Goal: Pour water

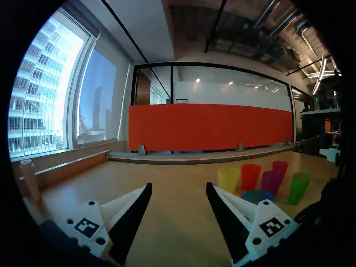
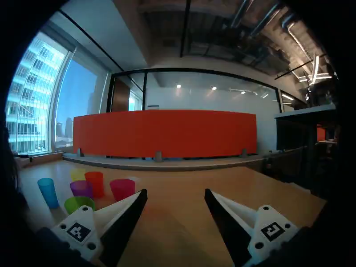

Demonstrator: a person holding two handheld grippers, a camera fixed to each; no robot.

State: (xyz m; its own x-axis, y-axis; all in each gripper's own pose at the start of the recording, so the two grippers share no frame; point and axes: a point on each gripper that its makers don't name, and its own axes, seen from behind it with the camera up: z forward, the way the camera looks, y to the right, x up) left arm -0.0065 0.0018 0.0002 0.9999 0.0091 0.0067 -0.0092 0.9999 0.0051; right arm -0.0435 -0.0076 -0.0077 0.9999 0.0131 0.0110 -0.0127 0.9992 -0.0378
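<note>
- Each finger of the left gripper carries a square black-and-white coded marker on its white base. The fingers of the right gripper bear markers of the same kind.
- The left gripper is held low and roughly level over the wooden table, pointing toward the orange partition. Its claw is spread wide, with nothing between the black fingers.
- The right gripper is held the same way, also spread and empty.
- In the left gripper view, six plastic cups stand upright in a cluster right of the claw: yellow cup, orange cup, pink cup, purple cup, green cup and blue cup. The blue cup is partly behind the right finger.
- In the right gripper view, the cluster stands left of the claw. The green cup is just behind the left finger, and the blue cup is apart at the far left.
- Whether any cup holds water cannot be told.
</note>
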